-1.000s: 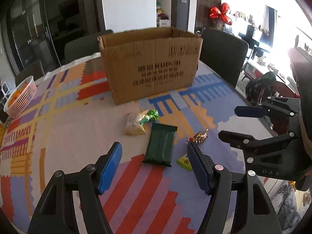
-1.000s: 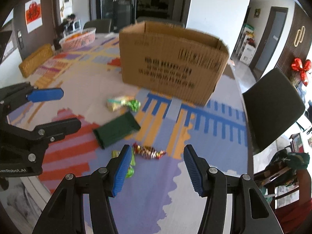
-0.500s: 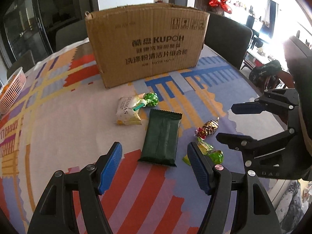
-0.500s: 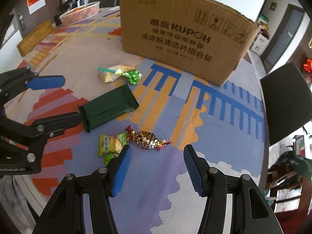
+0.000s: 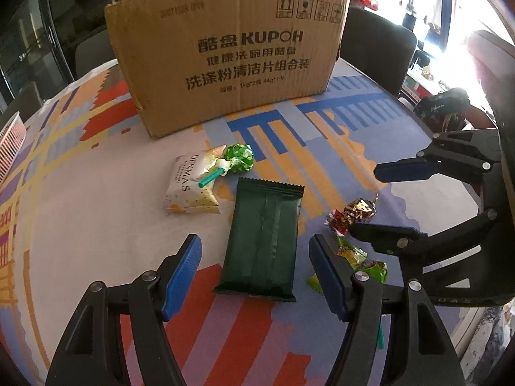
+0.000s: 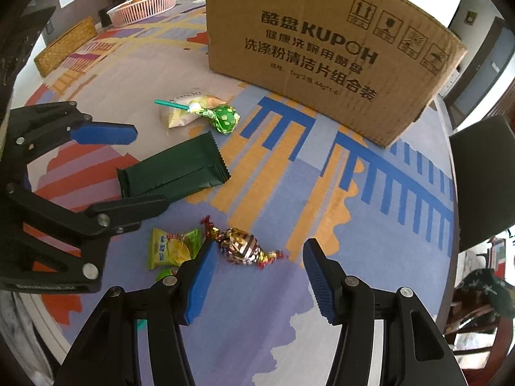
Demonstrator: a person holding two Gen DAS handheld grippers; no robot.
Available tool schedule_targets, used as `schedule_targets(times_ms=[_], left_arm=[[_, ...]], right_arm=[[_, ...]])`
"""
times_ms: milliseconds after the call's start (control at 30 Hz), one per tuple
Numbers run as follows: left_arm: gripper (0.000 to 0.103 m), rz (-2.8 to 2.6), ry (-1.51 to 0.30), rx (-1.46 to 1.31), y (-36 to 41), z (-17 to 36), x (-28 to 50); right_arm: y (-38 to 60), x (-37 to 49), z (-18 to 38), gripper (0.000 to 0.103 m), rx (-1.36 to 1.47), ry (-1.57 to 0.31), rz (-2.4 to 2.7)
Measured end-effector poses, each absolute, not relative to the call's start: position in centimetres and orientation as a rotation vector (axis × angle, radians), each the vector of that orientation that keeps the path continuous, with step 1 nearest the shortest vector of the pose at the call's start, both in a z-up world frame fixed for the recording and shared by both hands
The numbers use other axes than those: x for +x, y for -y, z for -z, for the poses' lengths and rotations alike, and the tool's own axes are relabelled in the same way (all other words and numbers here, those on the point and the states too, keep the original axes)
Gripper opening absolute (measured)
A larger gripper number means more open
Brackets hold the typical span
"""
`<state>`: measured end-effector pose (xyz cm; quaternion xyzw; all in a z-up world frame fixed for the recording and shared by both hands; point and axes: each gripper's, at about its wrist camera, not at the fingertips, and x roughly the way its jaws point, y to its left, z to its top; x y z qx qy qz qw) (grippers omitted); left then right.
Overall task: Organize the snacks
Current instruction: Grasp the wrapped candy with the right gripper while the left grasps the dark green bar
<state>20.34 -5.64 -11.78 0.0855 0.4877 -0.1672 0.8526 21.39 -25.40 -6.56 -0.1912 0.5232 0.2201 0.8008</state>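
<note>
Several snacks lie on the patterned tablecloth before a cardboard box. A dark green packet lies just ahead of my left gripper, which is open with the packet's near end between its blue fingers. A red-and-gold wrapped candy sits just ahead of my open right gripper. Left of it is a yellow-green sachet. A white pouch and a green lollipop lie nearer the box. Nothing is gripped.
A pink basket stands at the far side of the table. Dark chairs ring the round table, whose edge runs close on the right. Another green sweet lies by the right gripper's finger.
Both grippers have come down and closer to the snacks, which now look larger. The jaws have kept the same width. No snack has moved.
</note>
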Motion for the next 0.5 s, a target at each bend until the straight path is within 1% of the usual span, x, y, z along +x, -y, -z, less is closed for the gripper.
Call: schedule_targets(times_ms=[167, 233, 367, 500], left_arm=[[0.068, 0.348, -1.036, 0.173, 5.9, 12.3, 21.1], [0.068, 0.346, -1.040, 0.168, 6.0, 12.4, 21.5], [0.068, 0.343, -1.047, 0.161, 6.1, 12.6, 21.9], [0.067, 0.341, -1.053, 0.155, 6.3, 12.8, 22.0]], right_arm=[[25.3, 22.0, 7.2, 0.055, -0.399, -1.132, -0.474], [25.4, 22.2, 7.5, 0.049, -0.372, -1.140, -0.474], [25.8, 22.5, 7.6, 0.043, -0.325, -1.140, -0.464], [26.1, 22.6, 7.6, 0.032, -0.273, -1.143, -0.460]])
